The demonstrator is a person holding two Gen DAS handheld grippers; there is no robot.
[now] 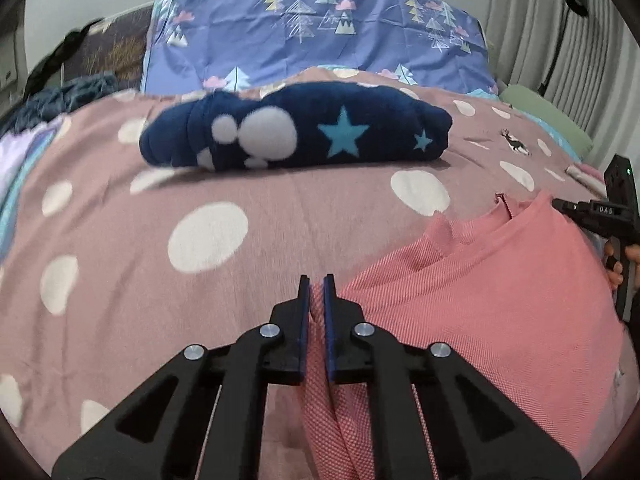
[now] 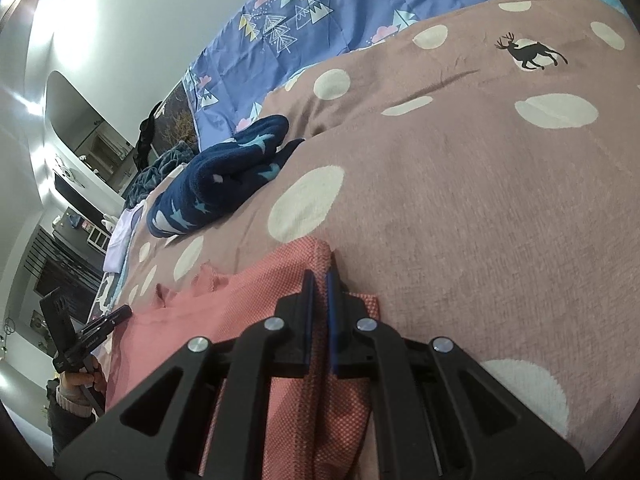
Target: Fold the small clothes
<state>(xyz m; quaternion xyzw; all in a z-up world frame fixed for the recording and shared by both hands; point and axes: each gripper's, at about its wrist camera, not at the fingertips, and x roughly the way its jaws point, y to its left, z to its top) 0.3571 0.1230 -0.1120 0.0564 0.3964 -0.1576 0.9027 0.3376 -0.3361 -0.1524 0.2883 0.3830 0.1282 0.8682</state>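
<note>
I have both tongs pinched narrow on the pink garment (image 1: 480, 300), left gripper (image 1: 316, 280) and right gripper (image 2: 320, 276) each clamping an edge so it spreads flat on the dotted bedspread (image 1: 240, 300), near the folded navy star-print fleece (image 1: 296, 128).

Polka-dot bedspread (image 1: 280, 216), tree-print blue quilt (image 1: 320, 40), grey curtain (image 1: 540, 20).

left gripper (image 1: 316, 292): black linkage arms, four silver rivets, blue pads on the fingers. right gripper (image 2: 320, 288): same build, white lettering on its body. hand (image 2: 78, 380): pale ribbed cuff.
</note>
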